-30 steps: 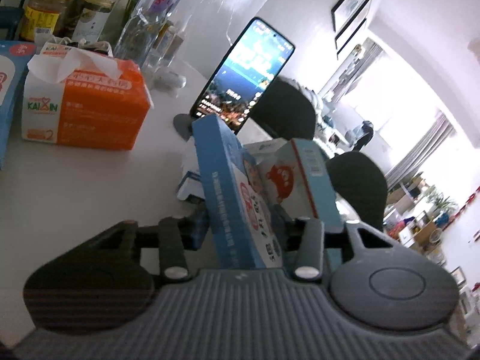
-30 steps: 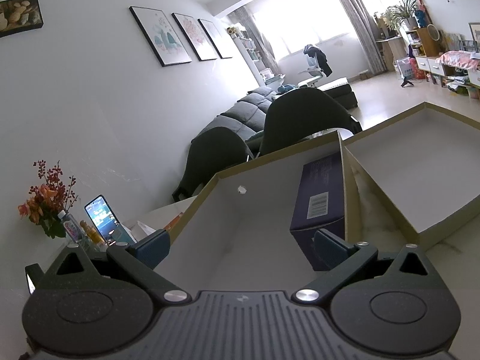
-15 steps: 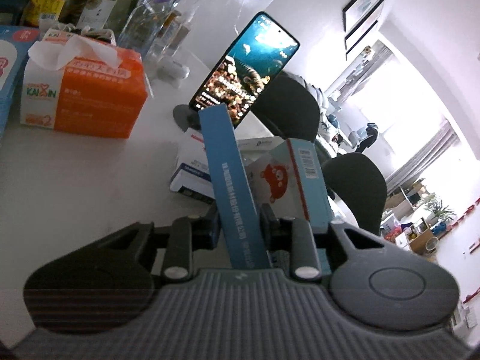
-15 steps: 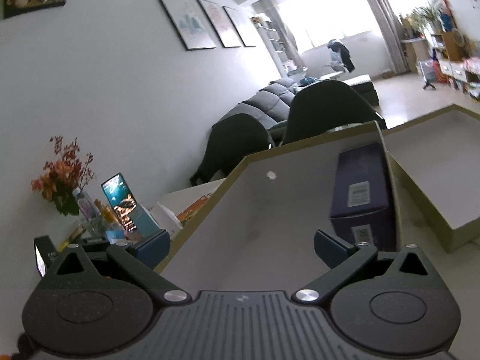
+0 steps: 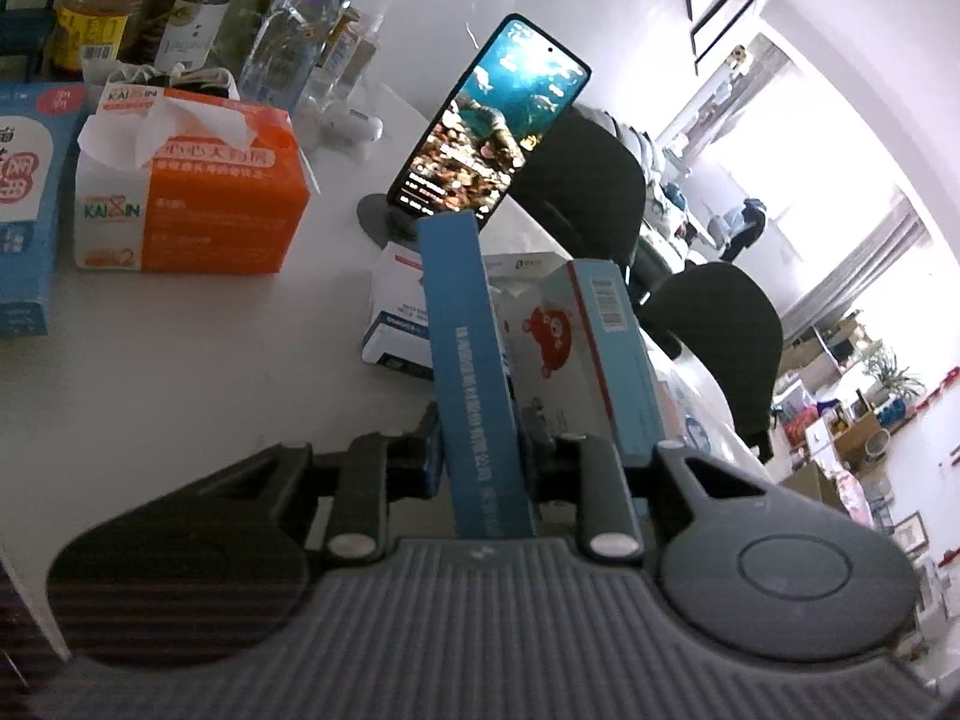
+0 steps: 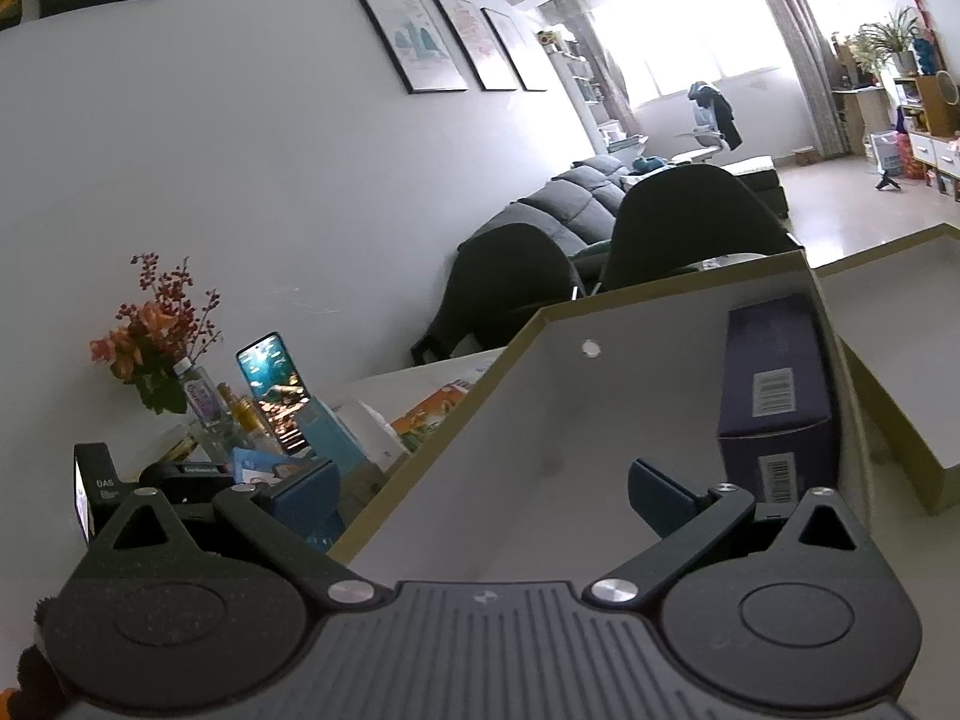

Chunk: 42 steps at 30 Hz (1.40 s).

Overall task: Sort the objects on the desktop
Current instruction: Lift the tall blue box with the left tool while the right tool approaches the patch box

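Note:
My left gripper (image 5: 480, 450) is shut on a long blue box (image 5: 471, 360), which stands edge-on between its fingers above the white table (image 5: 180, 360). Just right of it sits a light-blue box with a red bear (image 5: 576, 336), and behind lies a white and blue box (image 5: 399, 306). My right gripper (image 6: 480, 489) is open with nothing between its fingers, hanging over the near edge of a cardboard tray (image 6: 540, 420). A dark purple box (image 6: 777, 378) lies along that tray's right wall.
An orange tissue box (image 5: 192, 192) and a blue pack (image 5: 24, 204) sit at the left. A phone on a stand (image 5: 489, 126), jars (image 5: 102, 18) and bottles (image 5: 294, 42) line the back. A second tray (image 6: 900, 354) lies right. Dark chairs (image 6: 690, 222) stand beyond the table.
The long blue box has turned edge-on in my left gripper and risen off the pile. My right gripper has swung left along the tray, staying open.

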Available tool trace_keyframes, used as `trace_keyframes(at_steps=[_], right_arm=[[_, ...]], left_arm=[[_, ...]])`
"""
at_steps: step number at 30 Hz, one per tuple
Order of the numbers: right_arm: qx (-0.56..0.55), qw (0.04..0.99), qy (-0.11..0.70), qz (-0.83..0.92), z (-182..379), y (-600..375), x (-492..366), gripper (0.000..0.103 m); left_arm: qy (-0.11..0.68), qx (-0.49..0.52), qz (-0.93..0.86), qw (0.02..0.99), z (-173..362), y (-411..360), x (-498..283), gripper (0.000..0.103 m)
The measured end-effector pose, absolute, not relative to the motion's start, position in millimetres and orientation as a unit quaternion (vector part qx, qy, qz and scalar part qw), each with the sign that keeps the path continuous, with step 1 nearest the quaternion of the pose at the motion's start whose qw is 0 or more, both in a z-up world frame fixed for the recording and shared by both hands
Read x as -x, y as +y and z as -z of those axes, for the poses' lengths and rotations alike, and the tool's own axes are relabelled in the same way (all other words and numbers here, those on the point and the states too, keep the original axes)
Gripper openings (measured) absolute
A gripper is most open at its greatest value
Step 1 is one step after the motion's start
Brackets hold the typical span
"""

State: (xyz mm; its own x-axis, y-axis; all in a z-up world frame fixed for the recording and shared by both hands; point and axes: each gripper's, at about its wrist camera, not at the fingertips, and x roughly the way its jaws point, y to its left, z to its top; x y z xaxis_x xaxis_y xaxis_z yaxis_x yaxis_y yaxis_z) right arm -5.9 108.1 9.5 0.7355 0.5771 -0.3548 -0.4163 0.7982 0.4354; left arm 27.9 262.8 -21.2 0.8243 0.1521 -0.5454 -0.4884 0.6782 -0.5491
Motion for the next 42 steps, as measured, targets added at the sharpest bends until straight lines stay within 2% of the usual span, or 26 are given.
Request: trace_keyframes(at_steps=[29, 42], right_arm=[[-0.144, 0.875, 0.247, -0.391, -19, 162, 29, 0.102], [-0.104, 0.839, 0.287, -0.45, -5, 208, 39, 0.092]], left_arm=[[0.324, 0.289, -0.101, 0.895, 2, 236, -10, 0.02], [0.342, 0.289, -0.071, 0.891, 6, 220, -13, 0.021]])
